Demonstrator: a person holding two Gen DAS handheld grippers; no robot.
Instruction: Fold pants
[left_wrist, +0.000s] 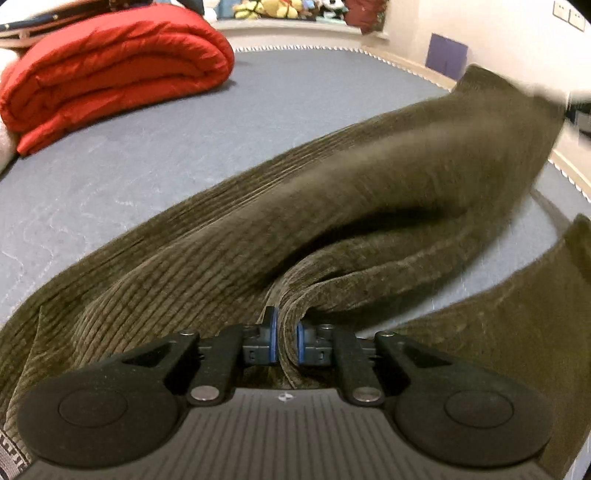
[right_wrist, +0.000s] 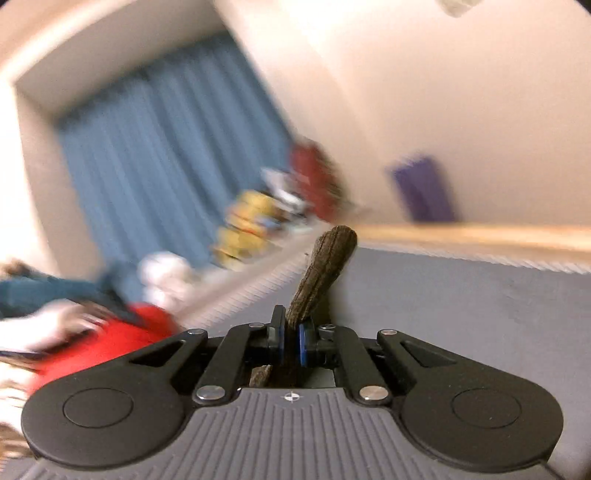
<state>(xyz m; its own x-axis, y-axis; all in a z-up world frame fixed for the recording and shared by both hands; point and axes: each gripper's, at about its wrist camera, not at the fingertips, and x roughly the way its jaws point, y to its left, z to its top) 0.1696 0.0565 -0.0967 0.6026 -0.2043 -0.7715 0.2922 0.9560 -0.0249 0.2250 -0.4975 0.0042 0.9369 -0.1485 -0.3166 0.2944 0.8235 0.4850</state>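
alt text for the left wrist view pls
The left gripper pinches a fold of olive corduroy pants, which stretch up and away over a grey bed surface. A folded red quilt lies at far left.

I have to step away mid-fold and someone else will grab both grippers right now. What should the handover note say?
Left gripper: shut on a fold of the olive corduroy pants.
Right gripper: shut on another bit of the pants, a tab of fabric sticking up past its fingers.
Pants: partly lifted off the grey bed and stretched out ahead; one section lies on the bed to the right. Red quilt sits folded at the far left.
Done: both grips taken.
Left: no finished fold shows yet; lay the pants flat and fold them.
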